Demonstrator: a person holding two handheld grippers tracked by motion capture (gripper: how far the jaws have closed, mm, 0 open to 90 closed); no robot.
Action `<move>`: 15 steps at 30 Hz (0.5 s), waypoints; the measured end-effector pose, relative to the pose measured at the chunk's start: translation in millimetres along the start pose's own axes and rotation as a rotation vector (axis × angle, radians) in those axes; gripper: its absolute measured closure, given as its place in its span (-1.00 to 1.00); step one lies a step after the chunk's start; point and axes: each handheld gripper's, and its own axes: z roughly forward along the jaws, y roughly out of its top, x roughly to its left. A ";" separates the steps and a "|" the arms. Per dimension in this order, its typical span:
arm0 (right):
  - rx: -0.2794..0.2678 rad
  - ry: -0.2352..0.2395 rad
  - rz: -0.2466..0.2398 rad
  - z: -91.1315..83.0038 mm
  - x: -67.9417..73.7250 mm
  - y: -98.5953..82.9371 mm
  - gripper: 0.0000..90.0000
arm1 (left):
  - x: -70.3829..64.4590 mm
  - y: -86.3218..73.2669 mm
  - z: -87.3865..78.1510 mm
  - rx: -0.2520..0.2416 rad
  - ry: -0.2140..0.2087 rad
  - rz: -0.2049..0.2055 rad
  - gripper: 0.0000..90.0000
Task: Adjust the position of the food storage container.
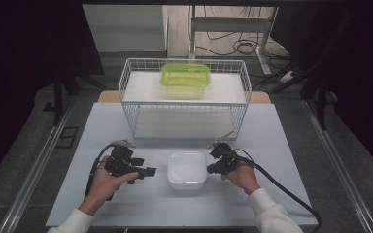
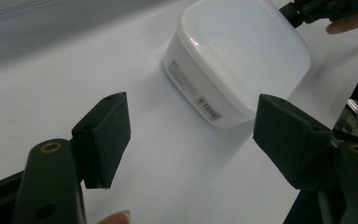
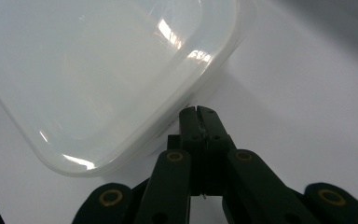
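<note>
**Box between two grippers on the table**

Box [image 1: 187, 170] of white plastic, lid on, sits on the pale table [image 1: 272, 131], near the person's edge and about midway across. It stands flat and upright. In the left gripper view the box [image 2: 242, 56] has a printed label strip along one side wall, and its lid looks smooth and glossy. In the right gripper view the box [image 3: 98, 70] lies close ahead, with light glinting off the lid's rim.

To its left, the left gripper [image 1: 143, 171] points toward the box and is near it without touching. Its jaws stand wide apart, and the left gripper view [image 2: 191, 135] shows bare table between the two pads, with the box just beyond them.

To its right, the right gripper [image 1: 210, 170] comes in just beside the box's right wall. Its jaws are pressed together with nothing between them, as the right gripper view [image 3: 199, 114] shows; the tips lie at the box's rim, though whether they touch it I cannot tell.

A hand holds each gripper, white sleeves showing at the bottom of the high view, and a black cable trails from the right one.

Farther back on the table stands a white wire rack [image 1: 184, 99]. A green container [image 1: 185, 77] rests on its upper shelf, well apart from the box.
</note>
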 end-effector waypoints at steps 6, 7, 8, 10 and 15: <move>-0.017 -0.014 -0.011 1.9 3.0 -2.2 0.98 | -1.0 0.2 1.0 -0.007 0.004 -0.005 -0.40; -0.023 -0.024 -0.012 -0.8 4.0 -2.8 0.98 | -1.4 0.3 1.0 -0.006 0.005 -0.006 -0.40; -0.029 -0.048 -0.021 -4.5 4.9 -3.9 0.98 | -2.1 0.3 1.2 -0.007 0.003 -0.009 -0.40; -0.045 -0.091 -0.033 -13.3 5.6 -7.4 0.98 | -2.9 0.2 1.6 -0.011 0.002 -0.009 -0.40; -0.156 -0.086 0.017 -37.4 5.6 -24.6 0.83 | -3.8 0.2 1.6 -0.028 0.008 -0.018 -0.40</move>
